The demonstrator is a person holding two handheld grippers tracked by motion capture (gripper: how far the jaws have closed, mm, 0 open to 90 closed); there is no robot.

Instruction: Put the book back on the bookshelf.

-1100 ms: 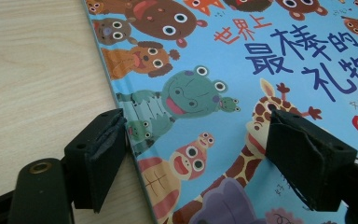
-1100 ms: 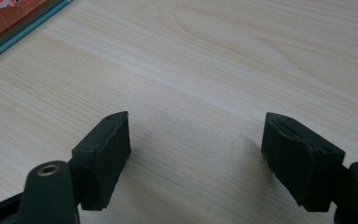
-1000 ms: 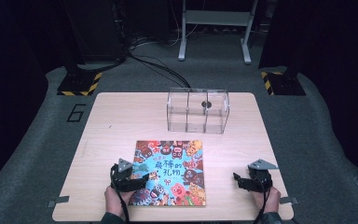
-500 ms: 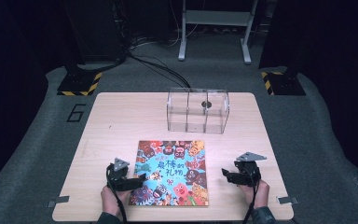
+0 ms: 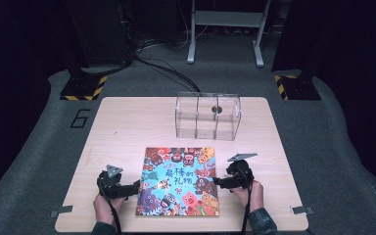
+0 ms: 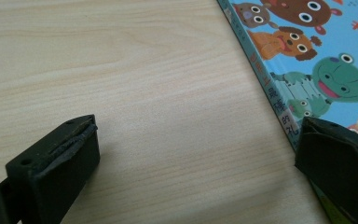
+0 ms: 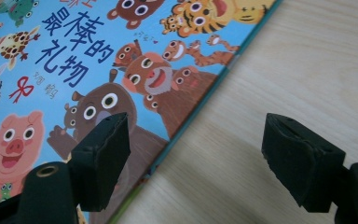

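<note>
A colourful picture book point(image 5: 178, 181) with cartoon animals lies flat near the table's front edge. My left gripper point(image 5: 136, 187) sits at the book's left edge. In the left gripper view its jaws point(image 6: 196, 158) stand wide apart and have just been opening; bare wood lies between them, and the right jaw overlaps the book's spine point(image 6: 279, 105). My right gripper point(image 5: 216, 182) is at the book's right edge. Its jaws point(image 7: 196, 158) have just been opening too. One jaw hangs over the cover point(image 7: 88, 60), the other over the table, and the pads press on nothing.
A clear plastic box point(image 5: 207, 116) with dividers stands on the wooden table point(image 5: 127, 127) behind the book. Tape marks sit at the table's front corners. Grey carpet, cables and a metal stand lie beyond the far edge.
The right gripper has moved left to the book's right edge. The left gripper has drawn back left off the cover, its jaws spread wider.
</note>
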